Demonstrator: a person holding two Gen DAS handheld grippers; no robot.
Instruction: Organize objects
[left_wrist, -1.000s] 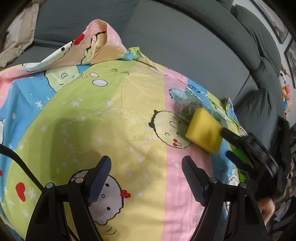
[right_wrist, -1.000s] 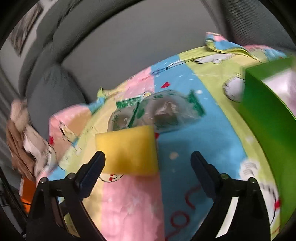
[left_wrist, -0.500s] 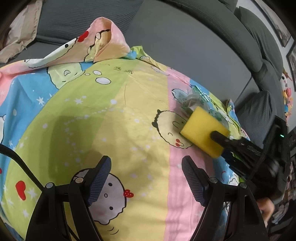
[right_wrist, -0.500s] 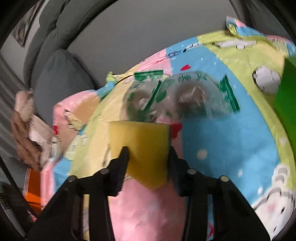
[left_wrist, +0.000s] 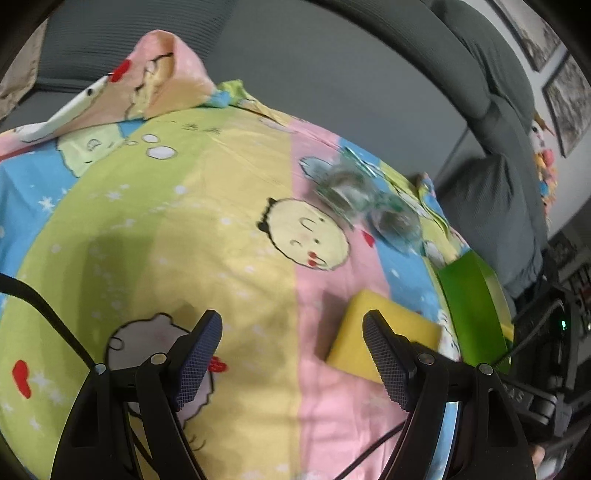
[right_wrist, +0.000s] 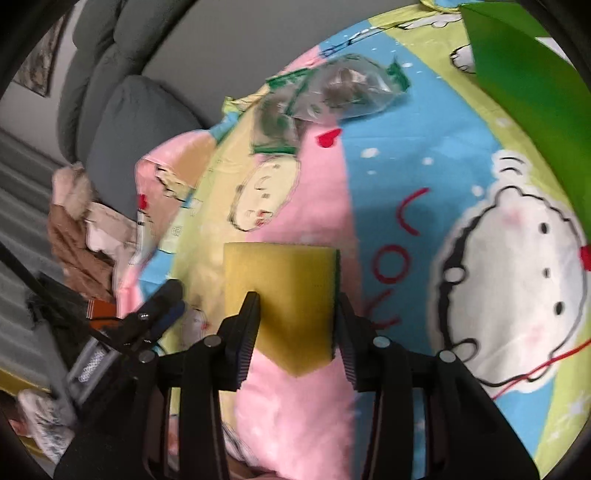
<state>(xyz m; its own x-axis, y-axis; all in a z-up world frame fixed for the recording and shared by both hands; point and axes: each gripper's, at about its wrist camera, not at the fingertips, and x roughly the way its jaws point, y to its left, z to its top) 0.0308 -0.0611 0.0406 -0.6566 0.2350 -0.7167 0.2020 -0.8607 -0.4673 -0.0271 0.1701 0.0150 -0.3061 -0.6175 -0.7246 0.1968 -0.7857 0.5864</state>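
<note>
My right claw (right_wrist: 297, 325) was clamped on the sponge (right_wrist: 284, 291), its jaws having just been closing on it. The green box (right_wrist: 532, 92) lay ahead to its right, nearer that hand. My left claw (left_wrist: 291, 354) stood apart, empty.

One yellow sponge (right_wrist: 284, 295), one green box (right_wrist: 532, 85), one clear packet (right_wrist: 332, 92), one cartoon sheet (left_wrist: 221, 221), two grippers (left_wrist: 291, 354) (right_wrist: 299, 332).
</note>
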